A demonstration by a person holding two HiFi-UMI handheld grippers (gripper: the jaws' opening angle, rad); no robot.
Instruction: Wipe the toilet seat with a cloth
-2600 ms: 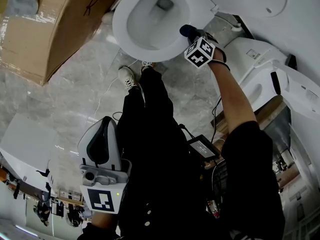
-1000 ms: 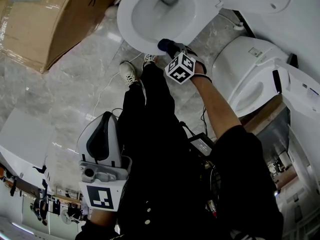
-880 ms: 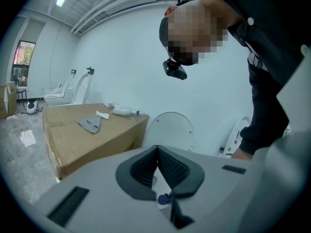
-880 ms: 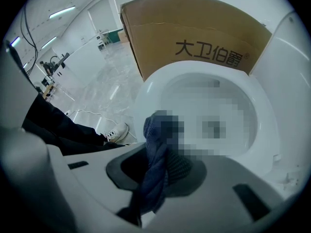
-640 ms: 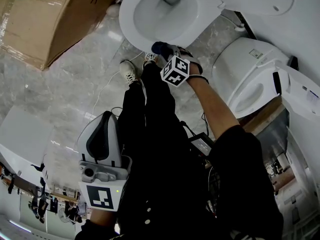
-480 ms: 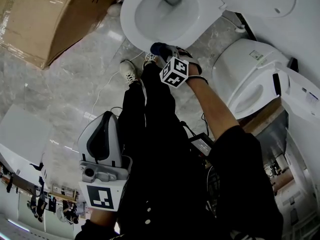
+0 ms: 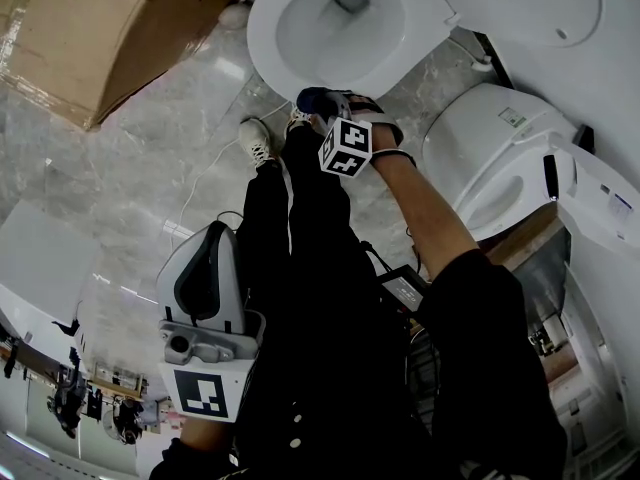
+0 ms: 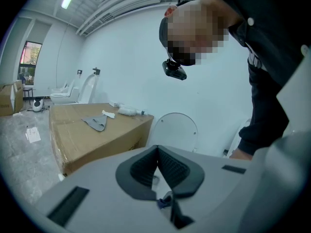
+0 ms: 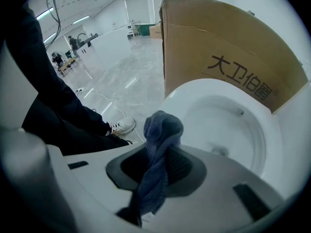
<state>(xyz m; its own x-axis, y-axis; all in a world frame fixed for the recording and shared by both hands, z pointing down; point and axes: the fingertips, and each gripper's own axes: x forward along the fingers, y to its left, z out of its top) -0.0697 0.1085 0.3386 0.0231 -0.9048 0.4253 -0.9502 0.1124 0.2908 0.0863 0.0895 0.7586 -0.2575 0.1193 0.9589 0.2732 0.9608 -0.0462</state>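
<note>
Person's all in black – long sleeve [image 7: 500, 358], trousers [image 7: 300, 218] – with white sneakers [image 7: 254, 140]. Left gripper [image 8: 158, 154] and right gripper [image 9: 160, 154] are pale grey shells, dark ribbed pads [image 8: 141, 169], black-and-white marker cubes [image 7: 345, 148], left's at 7 o'clock.

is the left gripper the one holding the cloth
No, the left gripper has its jaws together with nothing between them; the blue cloth is pinched in the right gripper.

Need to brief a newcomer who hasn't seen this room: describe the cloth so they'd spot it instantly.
Find the open white toilet bowl beside the big cardboard box. At its near rim, the right gripper pinches the cloth: dark blue, bunched, standing out against white porcelain.
</note>
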